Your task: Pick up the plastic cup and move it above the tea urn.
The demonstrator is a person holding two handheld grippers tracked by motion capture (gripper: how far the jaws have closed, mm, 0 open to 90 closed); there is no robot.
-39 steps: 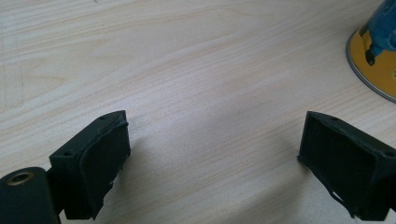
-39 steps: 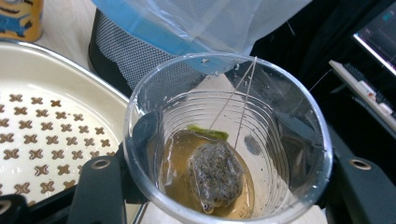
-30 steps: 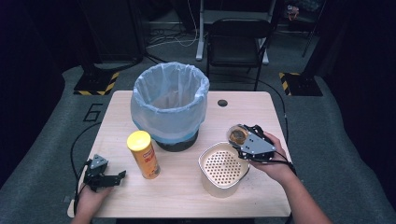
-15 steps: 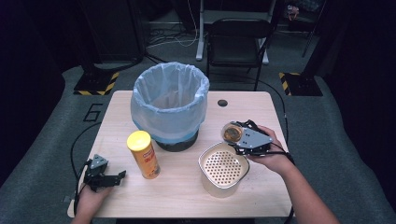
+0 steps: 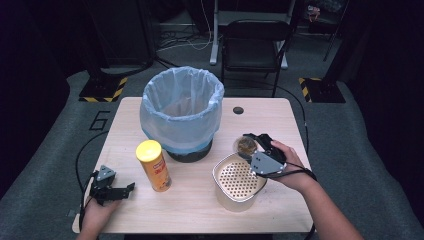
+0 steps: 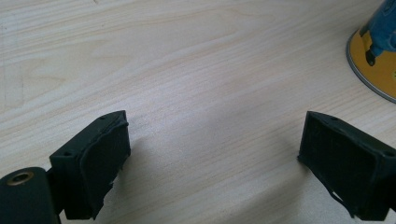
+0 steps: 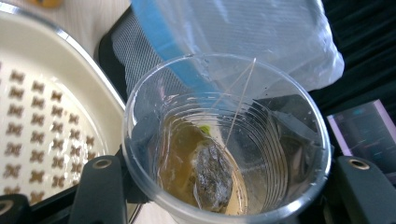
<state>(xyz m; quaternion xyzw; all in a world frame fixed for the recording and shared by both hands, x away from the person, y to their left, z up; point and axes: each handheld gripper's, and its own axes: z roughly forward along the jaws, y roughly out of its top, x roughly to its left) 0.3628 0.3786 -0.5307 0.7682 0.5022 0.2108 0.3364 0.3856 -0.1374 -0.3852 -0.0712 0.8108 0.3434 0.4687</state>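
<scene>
This looks like a lab or studio set up for recording rather than a home; a single light wooden table [image 5: 200, 210] stands on grey carpet amid dark surroundings, with the number 6 [image 5: 99, 120] marked on the floor beside it. Yellow-and-black striped bases [image 5: 102, 90] flank it; cables [image 5: 185, 42] trail across the floor near a black chair [image 5: 255, 47].

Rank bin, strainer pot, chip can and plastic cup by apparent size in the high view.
1. bin
2. strainer pot
3. chip can
4. plastic cup, partly hidden by the right gripper, so its rank is a little unsure.
</scene>
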